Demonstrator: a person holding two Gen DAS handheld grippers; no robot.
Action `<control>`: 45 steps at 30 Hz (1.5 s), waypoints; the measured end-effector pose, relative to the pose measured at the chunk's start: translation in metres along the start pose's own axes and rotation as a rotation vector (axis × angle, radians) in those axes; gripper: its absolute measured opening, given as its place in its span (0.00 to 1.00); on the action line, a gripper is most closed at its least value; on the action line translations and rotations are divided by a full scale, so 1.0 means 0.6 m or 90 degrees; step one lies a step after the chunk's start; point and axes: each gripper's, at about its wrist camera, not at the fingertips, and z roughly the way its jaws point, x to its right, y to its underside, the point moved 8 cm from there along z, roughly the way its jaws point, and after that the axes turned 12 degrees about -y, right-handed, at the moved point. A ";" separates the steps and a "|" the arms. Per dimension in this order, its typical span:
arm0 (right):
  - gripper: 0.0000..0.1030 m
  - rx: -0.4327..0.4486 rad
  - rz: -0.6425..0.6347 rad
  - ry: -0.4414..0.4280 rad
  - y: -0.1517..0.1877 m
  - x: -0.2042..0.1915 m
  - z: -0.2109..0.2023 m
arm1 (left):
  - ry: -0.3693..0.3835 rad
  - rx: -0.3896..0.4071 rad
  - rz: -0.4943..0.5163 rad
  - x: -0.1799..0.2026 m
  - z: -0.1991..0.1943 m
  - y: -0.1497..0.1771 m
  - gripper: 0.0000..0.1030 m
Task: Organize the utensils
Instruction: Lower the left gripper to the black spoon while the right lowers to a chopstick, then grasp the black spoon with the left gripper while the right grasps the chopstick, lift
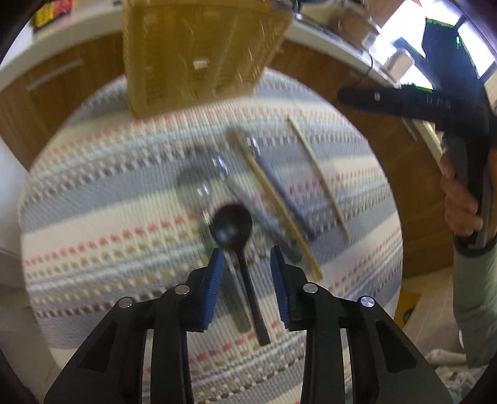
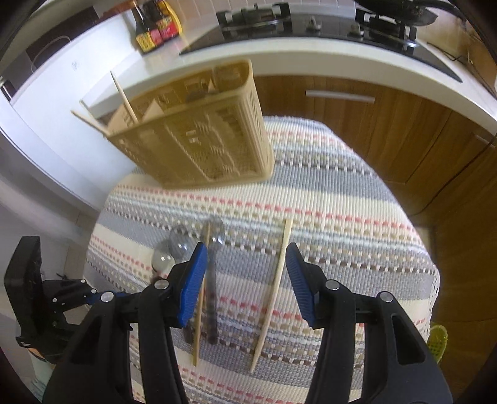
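A tan slotted utensil basket [image 1: 198,52] [image 2: 198,140] stands at the far side of a striped woven mat [image 1: 108,199] [image 2: 341,217]; two chopsticks [image 2: 124,96] lean in it. On the mat lie a black spoon [image 1: 233,230], clear spoons [image 1: 214,174] [image 2: 180,245], and two loose chopsticks [image 1: 316,174] [image 2: 273,295]. My left gripper [image 1: 245,251] is open, its fingers on either side of the black spoon's neck. My right gripper [image 2: 245,251] is open above the loose chopstick; it also shows in the left wrist view [image 1: 357,96].
A white counter [image 2: 310,62] with wooden cabinet doors [image 2: 341,105] runs behind the mat. Dark sauce bottles [image 2: 155,28] and a gas hob [image 2: 310,21] sit on it. The left gripper's body [image 2: 46,298] shows at the mat's left edge.
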 end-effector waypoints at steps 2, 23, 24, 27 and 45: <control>0.48 -0.016 0.000 -0.001 0.010 0.001 0.012 | -0.008 -0.014 0.012 0.010 0.012 0.010 0.26; 0.48 -0.099 0.046 -0.006 0.063 0.059 0.070 | -0.085 -0.039 0.027 0.044 0.075 -0.018 0.26; 0.48 -0.101 0.049 -0.007 0.063 0.061 0.073 | -0.091 -0.036 0.026 0.043 0.075 -0.023 0.29; 0.48 -0.109 0.052 -0.009 0.059 0.065 0.084 | -0.107 -0.028 0.033 0.047 0.083 -0.034 0.32; 0.06 -0.206 -0.022 0.119 0.071 0.043 0.140 | -0.137 -0.030 0.062 0.049 0.106 -0.076 0.09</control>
